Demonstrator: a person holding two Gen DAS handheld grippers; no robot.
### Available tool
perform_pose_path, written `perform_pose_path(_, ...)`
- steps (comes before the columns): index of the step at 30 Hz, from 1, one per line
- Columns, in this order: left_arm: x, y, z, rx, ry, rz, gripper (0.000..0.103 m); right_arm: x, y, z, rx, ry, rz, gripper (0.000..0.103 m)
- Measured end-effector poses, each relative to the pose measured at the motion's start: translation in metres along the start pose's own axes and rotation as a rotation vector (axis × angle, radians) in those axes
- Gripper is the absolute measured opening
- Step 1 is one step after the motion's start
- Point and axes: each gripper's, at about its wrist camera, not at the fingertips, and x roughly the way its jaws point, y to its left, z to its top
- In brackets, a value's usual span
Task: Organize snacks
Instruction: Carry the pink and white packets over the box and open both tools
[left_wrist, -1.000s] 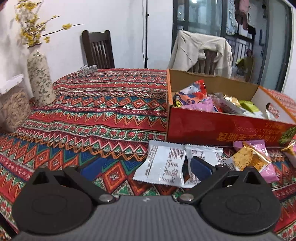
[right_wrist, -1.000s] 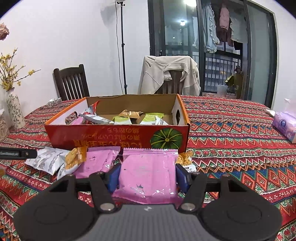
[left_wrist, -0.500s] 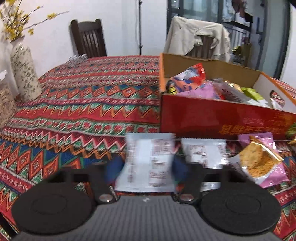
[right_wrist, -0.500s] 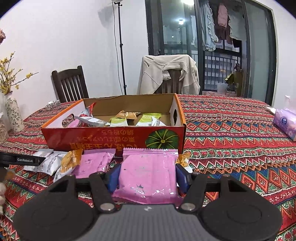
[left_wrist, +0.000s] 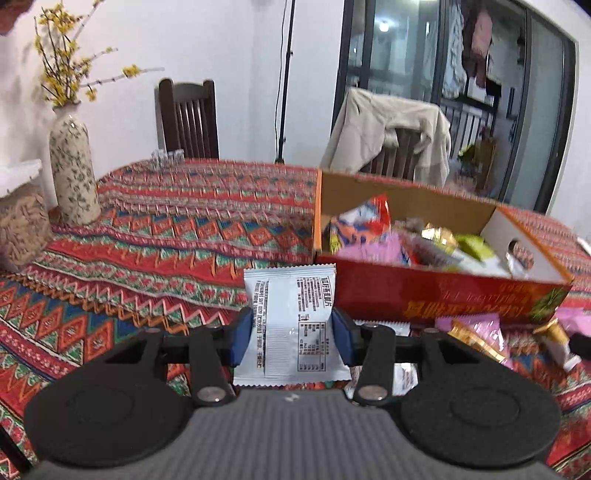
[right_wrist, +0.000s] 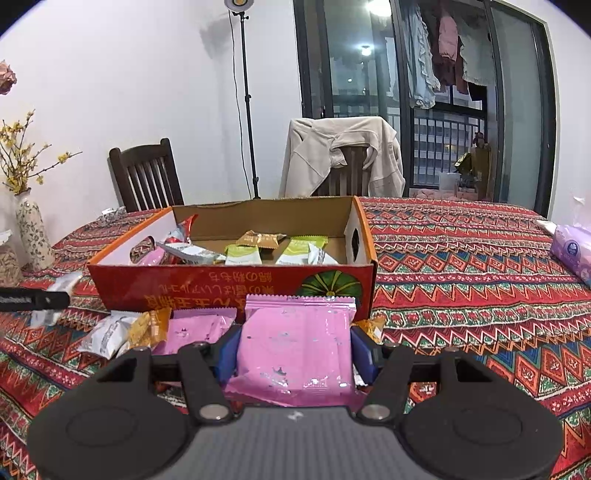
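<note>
Left wrist view: the left gripper (left_wrist: 291, 334) clamps a white packet (left_wrist: 291, 325), held upright near the box (left_wrist: 424, 295), long axis running away from the camera; the right gripper (right_wrist: 293, 350) pinches a pink packet (right_wrist: 295, 347) likewise, top seam toward the box (right_wrist: 229, 284); several snacks (right_wrist: 243, 254) already lie inside; a few loose packets (right_wrist: 147, 328) remain on the tablecloth (right_wrist: 461, 295), so I judge the job partly done.

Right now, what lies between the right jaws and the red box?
Only the pink packet held by the right gripper; its top edge overlaps the red box, right wrist view.
</note>
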Motion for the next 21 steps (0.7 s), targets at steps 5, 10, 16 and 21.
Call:
perform_pose_path(5, -0.013, -0.004, 0.015, -0.009, -0.064, -0.021, 0.047, 0.0, 0.003, 0.009, -0.007, -0.031, 0.004, 0.061)
perform_pose_path(10, -0.012, -0.02, 0.031, 0.01, -0.103, -0.053, 0.047, 0.004, 0.003, 0.024, -0.003, -0.068, 0.003, 0.061)
perform_pose_path(16, 0.007, -0.046, 0.048, 0.023, -0.111, -0.085, 0.047, 0.018, 0.004, 0.044, -0.004, -0.097, 0.008, 0.061)
perform_pose_path(21, 0.024, -0.064, 0.059, 0.02, -0.114, -0.099, 0.047, 0.035, 0.009, 0.06, -0.012, -0.119, 0.011, 0.061)
